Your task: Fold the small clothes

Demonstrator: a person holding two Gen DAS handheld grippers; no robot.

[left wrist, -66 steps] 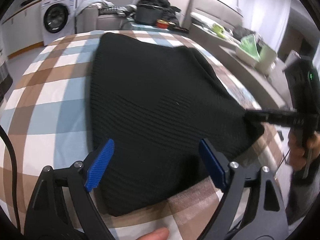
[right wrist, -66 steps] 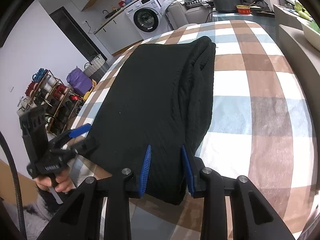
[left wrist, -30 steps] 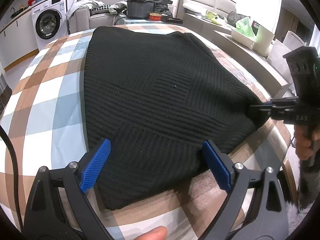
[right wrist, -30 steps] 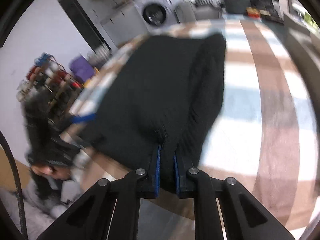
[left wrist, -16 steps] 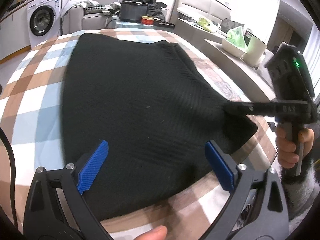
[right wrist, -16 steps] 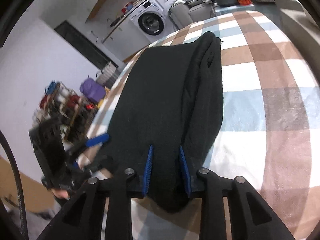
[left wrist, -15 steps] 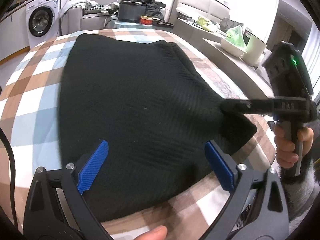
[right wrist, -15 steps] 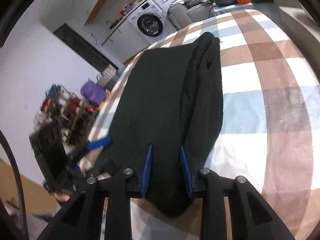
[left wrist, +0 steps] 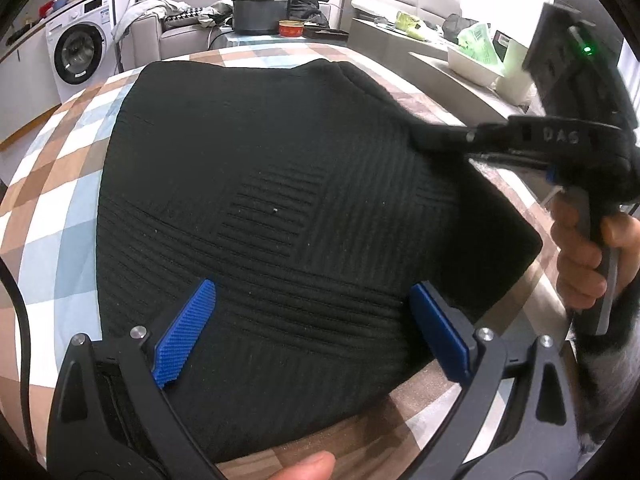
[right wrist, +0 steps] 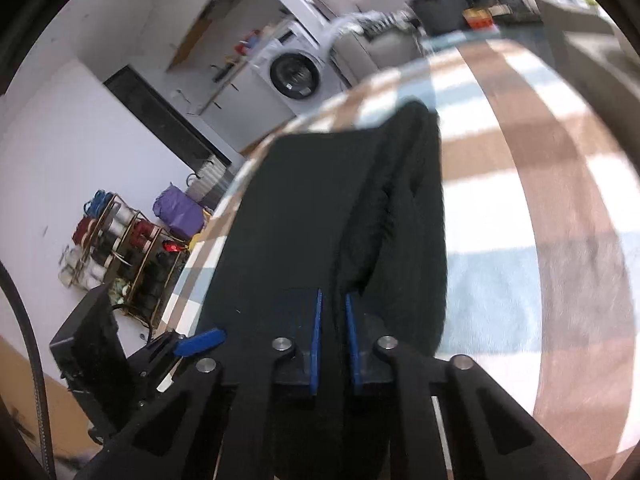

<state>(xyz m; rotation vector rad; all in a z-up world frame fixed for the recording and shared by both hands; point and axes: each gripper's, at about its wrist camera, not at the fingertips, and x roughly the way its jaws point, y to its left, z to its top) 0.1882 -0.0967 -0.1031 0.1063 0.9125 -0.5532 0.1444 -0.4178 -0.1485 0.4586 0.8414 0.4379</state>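
Observation:
A black ribbed knit garment (left wrist: 280, 184) lies spread on a checked brown, blue and white tablecloth (left wrist: 48, 184). My left gripper (left wrist: 312, 332) is open, its blue pads wide apart over the garment's near hem. My right gripper (right wrist: 332, 344) is shut on the garment's right edge (right wrist: 384, 216) and lifts that fold off the cloth. The right gripper also shows in the left wrist view (left wrist: 440, 136), pinching the fabric above the garment's right side. The left gripper shows at lower left in the right wrist view (right wrist: 200, 340).
A washing machine (left wrist: 80, 56) stands at the back left, a sofa with a dark pot (left wrist: 260, 12) and clothes behind the table. A side counter (left wrist: 460, 72) with a white tub runs along the right. A wire shelf (right wrist: 120, 256) stands on the floor.
My right gripper has closed tighter on the garment's right edge and raised it up and inward over the garment. My left gripper stays open at the near hem.

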